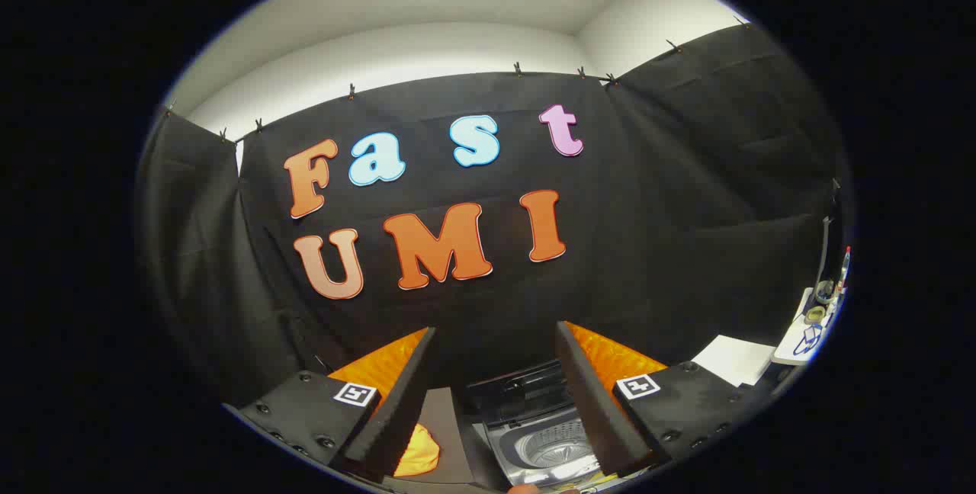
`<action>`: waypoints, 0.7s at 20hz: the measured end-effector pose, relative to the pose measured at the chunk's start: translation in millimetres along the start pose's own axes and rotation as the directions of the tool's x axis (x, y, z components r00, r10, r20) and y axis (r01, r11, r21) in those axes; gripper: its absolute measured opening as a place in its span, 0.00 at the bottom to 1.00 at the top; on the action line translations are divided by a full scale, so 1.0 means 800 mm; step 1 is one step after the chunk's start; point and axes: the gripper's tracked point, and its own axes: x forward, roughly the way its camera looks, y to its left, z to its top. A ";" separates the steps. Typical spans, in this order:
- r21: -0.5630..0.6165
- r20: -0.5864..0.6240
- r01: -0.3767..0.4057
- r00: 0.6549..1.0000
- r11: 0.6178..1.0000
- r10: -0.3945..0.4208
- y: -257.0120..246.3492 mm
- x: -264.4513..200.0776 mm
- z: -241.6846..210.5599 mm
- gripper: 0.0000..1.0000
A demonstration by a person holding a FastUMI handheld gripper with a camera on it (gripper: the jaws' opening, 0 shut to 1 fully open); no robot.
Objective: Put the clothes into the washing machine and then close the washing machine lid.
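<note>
My gripper point(496, 395) is held high and stands open, with nothing between its fingers. Far below, between the fingers and nearer the right one, sits a small top-loading washing machine point(534, 433) with its lid raised and its metal drum point(553, 450) showing. An orange garment point(421, 454) lies to the left of the machine, partly hidden behind the left finger point(396, 410).
A dark panel point(446, 433) stands between the orange garment and the machine. To the right of the right finger lies a white sheet point(733, 359), and further right a white shelf point(808, 326) with small items and a bottle. Black cloth walls rise ahead.
</note>
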 end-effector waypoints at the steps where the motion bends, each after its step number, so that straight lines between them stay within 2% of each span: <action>1: -0.003 -0.010 -0.011 1.000 1.000 0.011 0.002 -0.002 -0.003 0.98; 5: 0.018 0.011 0.008 1.000 1.000 -0.008 -0.011 0.000 0.007 0.98; 10: 0.008 -0.004 -0.033 0.999 0.999 0.033 0.004 0.006 -0.008 0.98; 12: -0.009 -0.007 -0.079 0.997 0.997 0.079 0.026 0.007 -0.015 0.98; 14: -0.014 -0.006 -0.081 0.997 0.997 0.081 0.029 0.008 -0.020 0.98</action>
